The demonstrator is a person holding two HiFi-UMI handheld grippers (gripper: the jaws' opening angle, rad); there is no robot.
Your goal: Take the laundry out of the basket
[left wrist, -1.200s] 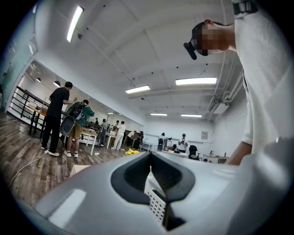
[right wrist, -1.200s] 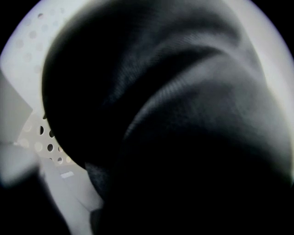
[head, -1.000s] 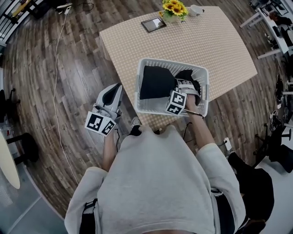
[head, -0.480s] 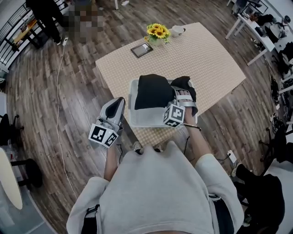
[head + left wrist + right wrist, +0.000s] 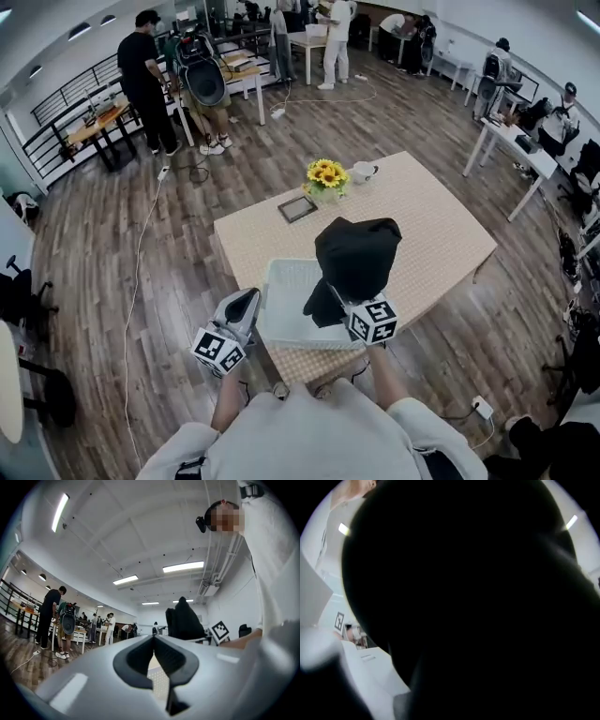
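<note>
The white laundry basket (image 5: 284, 302) stands at the near edge of the checked table (image 5: 431, 234). A black garment (image 5: 356, 255) hangs high above the basket's right half, bunched over my right gripper (image 5: 352, 296), which is shut on it; the cloth hides the jaws. In the right gripper view the black garment (image 5: 478, 597) fills nearly the whole picture. My left gripper (image 5: 246, 302) is just off the basket's left side, away from the table, shut and holding nothing. Its jaws meet at the tips in the left gripper view (image 5: 153, 638), where the garment (image 5: 185, 619) hangs beyond them.
At the table's far end are a pot of sunflowers (image 5: 326, 175), a white cup (image 5: 364, 172) and a flat dark tablet (image 5: 297, 208). Wooden floor surrounds the table. Several people and other desks stand at the back of the room.
My right gripper has risen with the black garment, lifting it from inside the basket to well above it. The head view has tilted up. The left gripper stays beside the basket.
</note>
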